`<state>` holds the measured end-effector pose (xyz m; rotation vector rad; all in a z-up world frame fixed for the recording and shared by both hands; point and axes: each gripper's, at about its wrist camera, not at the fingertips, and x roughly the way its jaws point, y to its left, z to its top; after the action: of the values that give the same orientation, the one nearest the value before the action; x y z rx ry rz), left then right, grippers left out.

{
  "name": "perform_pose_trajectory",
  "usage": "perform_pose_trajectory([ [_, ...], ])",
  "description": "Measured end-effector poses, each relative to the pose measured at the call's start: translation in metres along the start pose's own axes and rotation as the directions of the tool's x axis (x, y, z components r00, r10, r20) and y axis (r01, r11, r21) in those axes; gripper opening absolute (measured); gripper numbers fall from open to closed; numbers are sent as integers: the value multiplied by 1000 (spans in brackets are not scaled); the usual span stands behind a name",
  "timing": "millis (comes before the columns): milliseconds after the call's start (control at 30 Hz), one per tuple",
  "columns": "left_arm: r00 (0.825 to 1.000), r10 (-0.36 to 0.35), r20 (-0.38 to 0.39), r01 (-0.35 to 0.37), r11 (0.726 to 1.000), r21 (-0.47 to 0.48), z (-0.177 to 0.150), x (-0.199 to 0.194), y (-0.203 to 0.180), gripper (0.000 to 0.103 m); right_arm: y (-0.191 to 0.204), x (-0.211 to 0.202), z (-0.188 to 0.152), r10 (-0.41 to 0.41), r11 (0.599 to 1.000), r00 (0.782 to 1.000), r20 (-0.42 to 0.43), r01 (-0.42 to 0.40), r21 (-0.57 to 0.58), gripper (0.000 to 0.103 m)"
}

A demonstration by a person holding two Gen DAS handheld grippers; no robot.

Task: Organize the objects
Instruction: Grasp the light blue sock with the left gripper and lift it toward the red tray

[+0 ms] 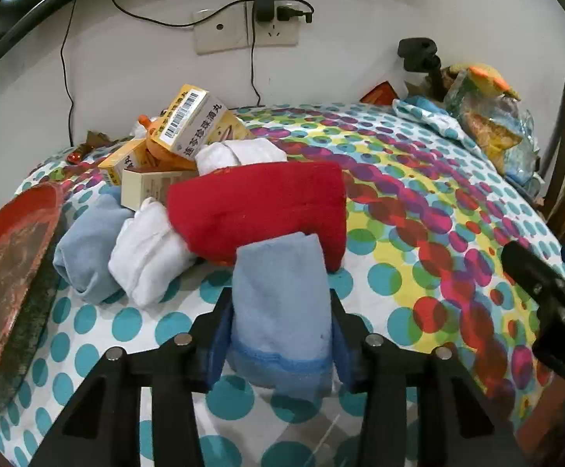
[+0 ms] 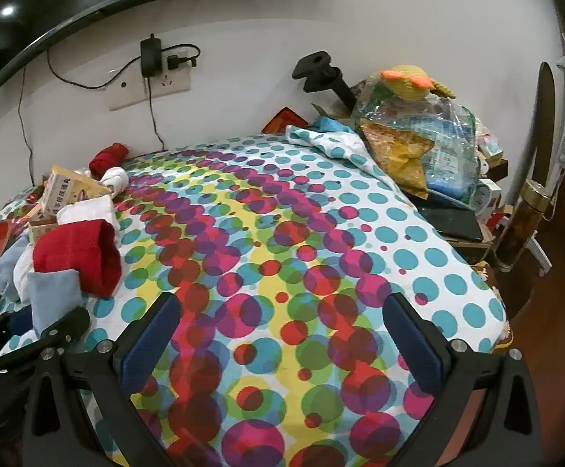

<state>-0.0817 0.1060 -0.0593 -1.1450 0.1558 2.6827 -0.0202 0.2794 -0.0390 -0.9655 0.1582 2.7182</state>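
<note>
At the far left a red tray [image 1: 6,257] leans at the edge of the dotted tablecloth [image 1: 418,202], and beside it lie a rolled pale-blue cloth [image 1: 87,249], a white cloth [image 1: 146,253] and a folded red cloth [image 1: 259,210], with yellow medicine boxes [image 1: 189,124] piled behind. In the middle, the left hand-held gripper [image 1: 280,334] is clenched on a folded light-blue cloth [image 1: 280,295] touching the red one. Further right, the right hand-held gripper [image 2: 282,346] stands released and empty over the bare counter.
</note>
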Motion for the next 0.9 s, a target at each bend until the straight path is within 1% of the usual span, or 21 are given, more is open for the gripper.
perform_pose_trajectory([
  [133, 1000, 8, 8, -8, 1000, 11, -1, -1, -5, 33, 2, 0, -1, 2, 1000, 1000, -1, -2, -6, 103],
  [267, 1000, 19, 13, -19, 1000, 24, -4, -7, -8, 32, 3, 1, -3, 2, 1000, 1000, -4, -2, -1, 103],
  [433, 999, 36, 14, -36, 999, 24, -4, -21, -3, 32, 3, 1, -3, 9, 1000, 1000, -7, -9, 1, 103],
  [567, 998, 61, 33, -62, 998, 26, 2, -35, 7, 32, 7, 2, -6, 27, 1000, 999, -19, -27, 2, 103],
  [900, 992, 106, 71, -104, 994, -29, 14, -61, 41, 32, 19, -6, -8, 47, 998, 999, -10, -47, -29, 103],
])
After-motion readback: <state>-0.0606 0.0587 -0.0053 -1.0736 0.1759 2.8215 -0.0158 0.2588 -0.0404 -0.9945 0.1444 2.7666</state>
